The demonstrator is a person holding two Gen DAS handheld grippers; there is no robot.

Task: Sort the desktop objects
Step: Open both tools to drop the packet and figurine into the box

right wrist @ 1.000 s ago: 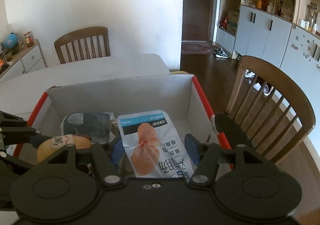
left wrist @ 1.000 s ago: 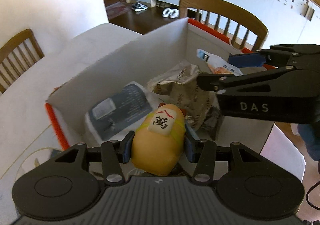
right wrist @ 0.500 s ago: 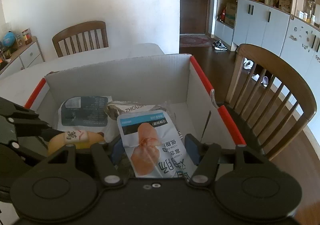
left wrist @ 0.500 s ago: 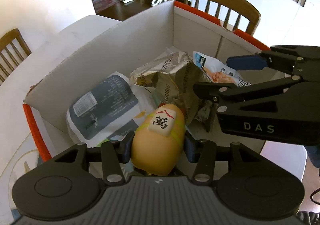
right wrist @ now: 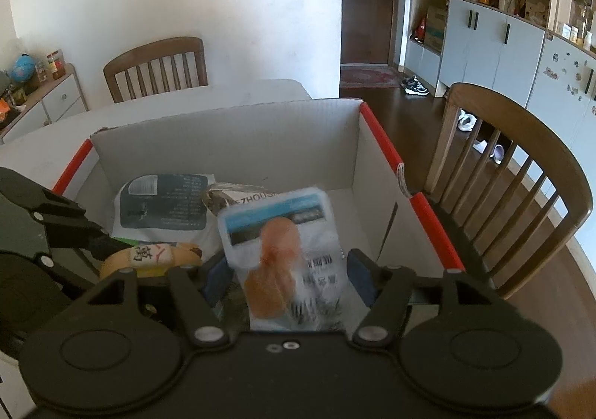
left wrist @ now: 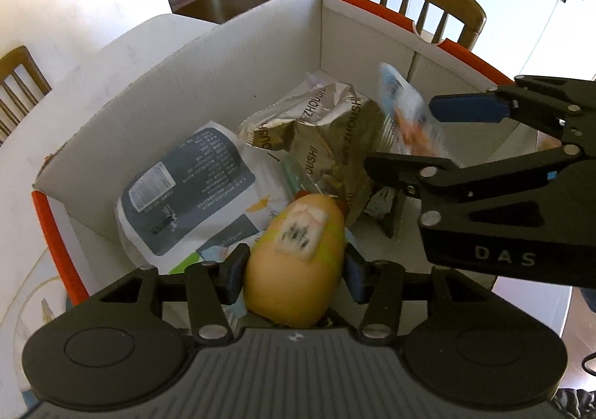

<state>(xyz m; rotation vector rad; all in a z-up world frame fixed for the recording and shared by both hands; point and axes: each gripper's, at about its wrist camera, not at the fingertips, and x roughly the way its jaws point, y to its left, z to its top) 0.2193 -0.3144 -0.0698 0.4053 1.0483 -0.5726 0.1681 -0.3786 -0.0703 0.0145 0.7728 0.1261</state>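
Two releases are under way over the cardboard box (left wrist: pixel 208 83), which sits on the white desk (right wrist: pixel 223 95). Low centre in the left wrist view, the left tool (left wrist: pixel 294 270) has just been opening its jaws; the yellow plush toy (left wrist: pixel 298 262) sits between them, blurred as if slipping free, with a gap at each pad. Low centre in the right wrist view, the right tool (right wrist: pixel 290 277) has likewise just been opening, and the blue-and-white snack packet (right wrist: pixel 287 251) between its jaws is blurred and looks loose. A crumpled foil bag (left wrist: pixel 327 143) and a dark-labelled white pouch (left wrist: pixel 186 191) already lie inside. Next, I judge, both tools should lift clear of the box and go for any items left outside.
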